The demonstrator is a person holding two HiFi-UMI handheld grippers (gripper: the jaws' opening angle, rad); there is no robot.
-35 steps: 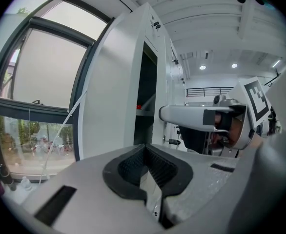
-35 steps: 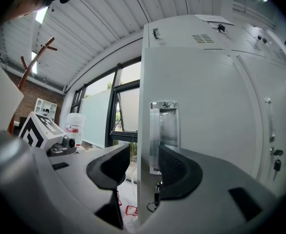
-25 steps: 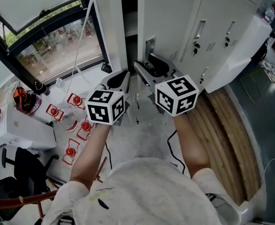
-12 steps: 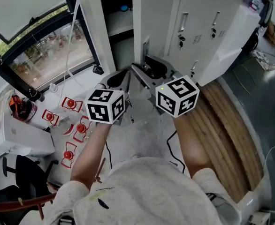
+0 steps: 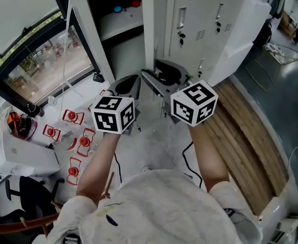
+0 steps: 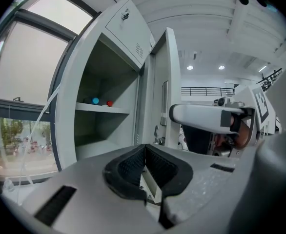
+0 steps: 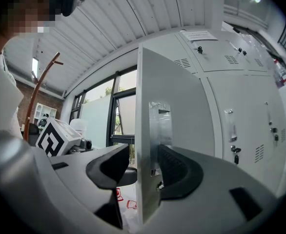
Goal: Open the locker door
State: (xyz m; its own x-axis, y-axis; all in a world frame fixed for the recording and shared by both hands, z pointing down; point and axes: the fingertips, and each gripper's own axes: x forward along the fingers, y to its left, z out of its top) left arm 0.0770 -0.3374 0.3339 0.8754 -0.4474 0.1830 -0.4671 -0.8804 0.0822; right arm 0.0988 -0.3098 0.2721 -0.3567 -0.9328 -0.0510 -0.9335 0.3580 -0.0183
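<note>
The white locker door point(image 5: 156, 24) stands partly swung out, its edge toward me. My right gripper point(image 5: 160, 81) is shut on that edge; in the right gripper view the door point(image 7: 167, 101) and its metal handle plate point(image 7: 160, 130) sit between the two pads. The open locker point(image 5: 113, 29) shows a shelf bearing a small blue thing point(image 5: 118, 8) and a red one point(image 5: 135, 4). Just left of the door my left gripper point(image 5: 128, 85) is shut with nothing in it; its pads point(image 6: 133, 167) meet in its own view, and the locker's open compartment point(image 6: 101, 116) lies ahead.
More shut lockers point(image 5: 215, 14) with keys stand to the right. Wooden planks point(image 5: 240, 136) lie on the floor at the right. Several red-and-white items point(image 5: 72, 117) are scattered at the left below a window point(image 5: 37, 60). A white box point(image 5: 17, 156) sits at the far left.
The door has swung further out with the right gripper on its edge, and more of the locker's inside and shelf shows. The left gripper has stayed beside it.
</note>
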